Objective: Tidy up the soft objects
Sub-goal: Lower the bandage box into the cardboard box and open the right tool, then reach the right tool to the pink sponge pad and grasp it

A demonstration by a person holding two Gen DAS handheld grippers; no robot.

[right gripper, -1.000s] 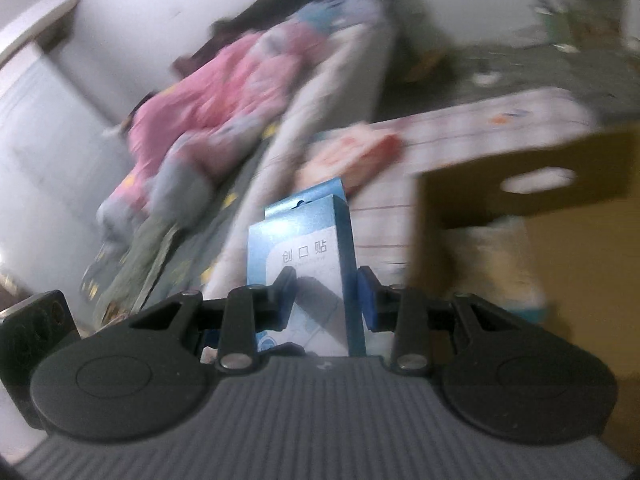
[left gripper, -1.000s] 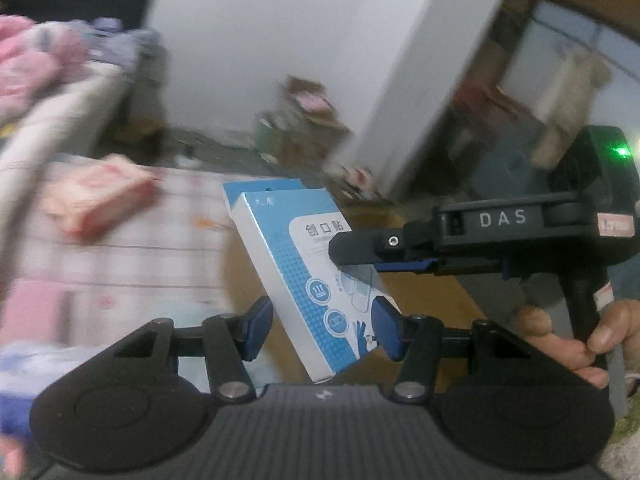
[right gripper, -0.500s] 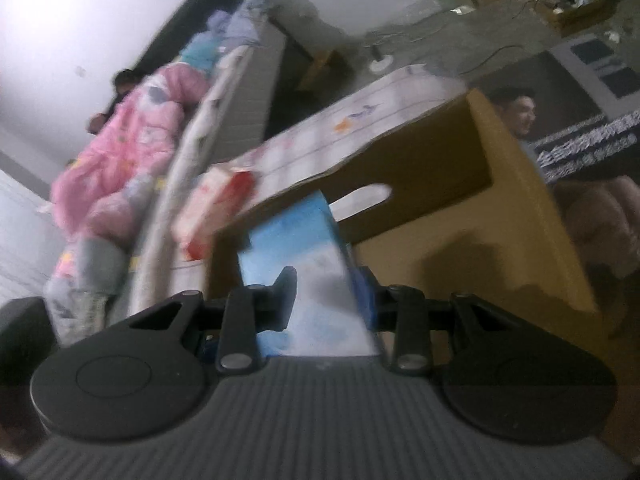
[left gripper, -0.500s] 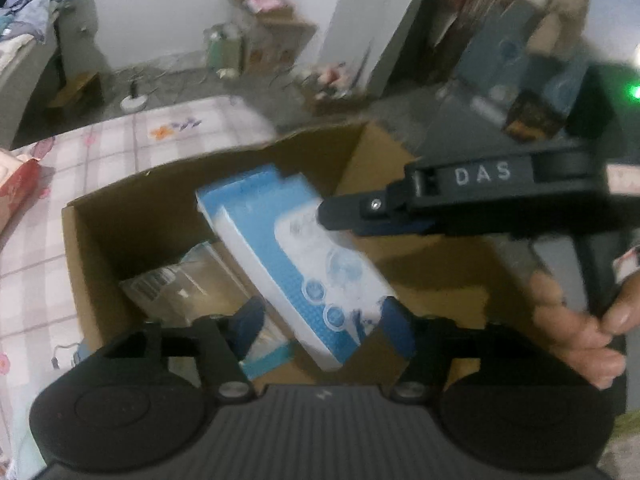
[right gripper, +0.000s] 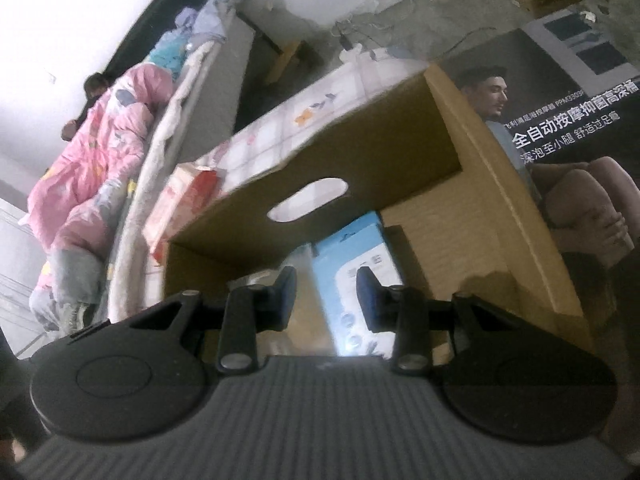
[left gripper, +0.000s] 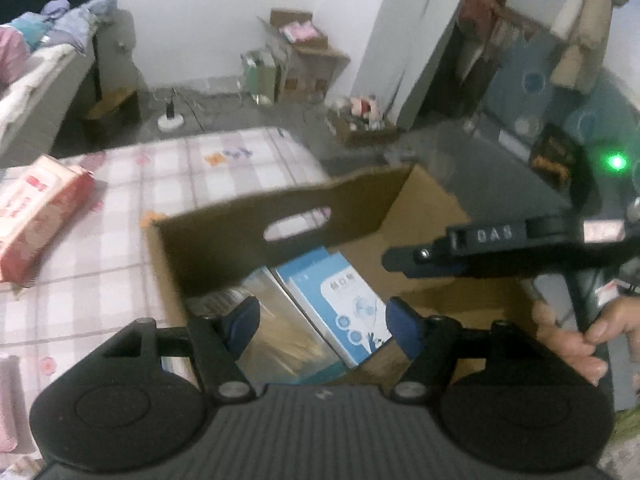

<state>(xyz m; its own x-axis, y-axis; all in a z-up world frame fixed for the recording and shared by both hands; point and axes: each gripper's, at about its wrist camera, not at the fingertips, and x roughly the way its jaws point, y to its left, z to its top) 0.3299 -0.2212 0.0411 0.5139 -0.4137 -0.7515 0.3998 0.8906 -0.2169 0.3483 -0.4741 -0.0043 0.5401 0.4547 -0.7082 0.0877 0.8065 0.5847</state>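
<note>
A blue and white box lies inside the open cardboard box, next to a clear-wrapped packet. My left gripper is open and empty above the cardboard box. My right gripper is open, its fingers apart from the blue box that lies below them. The right gripper also shows from the side in the left wrist view, above the box. A red and white soft pack lies on the checked cloth to the left, and shows in the right wrist view.
The cardboard box stands on a checked pink cloth. A bed with pink bedding is at the left. Boxes and clutter stand by the far wall.
The right gripper lowered the blue box into the cardboard box and opened, leaving it lying inside. Both grippers have drawn back a little.
</note>
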